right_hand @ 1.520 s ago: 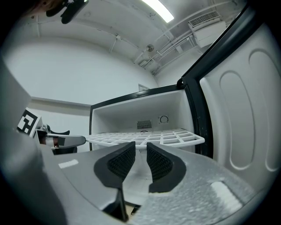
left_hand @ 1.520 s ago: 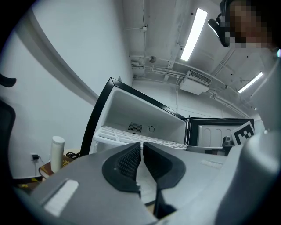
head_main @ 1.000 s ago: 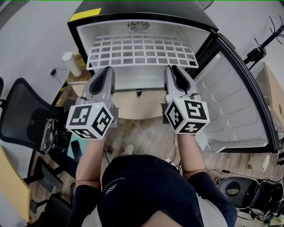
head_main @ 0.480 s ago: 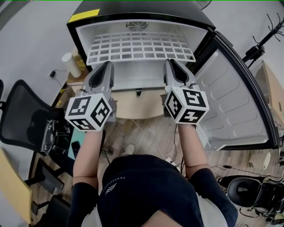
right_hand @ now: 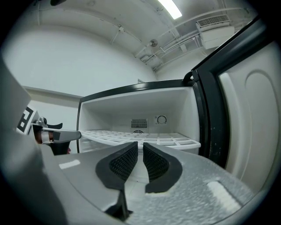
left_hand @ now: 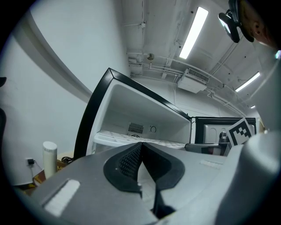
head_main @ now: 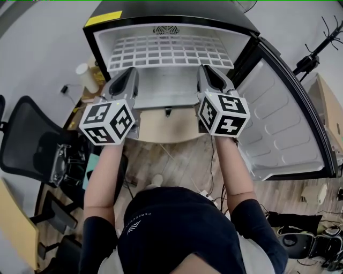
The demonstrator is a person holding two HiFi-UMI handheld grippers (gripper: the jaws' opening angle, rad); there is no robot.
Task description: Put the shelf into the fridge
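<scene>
Shelf (head_main: 171, 52) is sitting flat inside the open fridge (head_main: 161, 13), up near the top, and it reaches back toward the vent (head_main: 166, 30) on the rear wall. The door (head_main: 278, 118) is swung wide to the right.

Both grippers point pretty much level into the opening, side by side, with their tips right at the shelf's front edge. The left gripper (head_main: 130, 72) has its jaws pinched together at the tips, and I can't see anything caught between them. On the right gripper (head_main: 206, 69) the jaws have just been closing. There's a thin gap left, with nothing between the pads and the shelf edge just past the tips. Can't tell if either tip actually touches the shelf.
</scene>
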